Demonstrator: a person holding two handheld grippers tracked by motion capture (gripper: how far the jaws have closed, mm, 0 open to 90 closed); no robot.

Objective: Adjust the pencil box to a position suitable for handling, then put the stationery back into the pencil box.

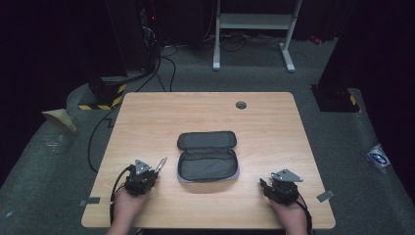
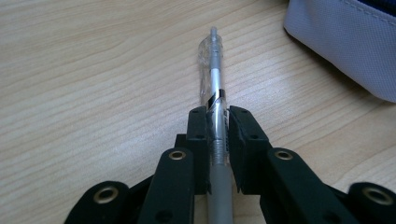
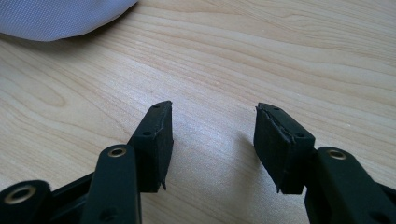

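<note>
Wood-grain table (image 1: 274,122) is lying under the high view, where my left gripper (image 1: 155,169) is clamping a pen (image 1: 161,163) just left of the open grey pouch (image 1: 208,156), and my right gripper (image 1: 264,185) is resting apart near the front edge. Looking along my left gripper (image 2: 217,123), I am pinching the pen (image 2: 212,70) near its middle; its long axis is running straight away from me, clicker end forward. I am judging that it could swivel or slip as I lift, since the smooth barrel offers little purchase. My right gripper (image 3: 212,140) is standing half-open, holding nothing.
</note>
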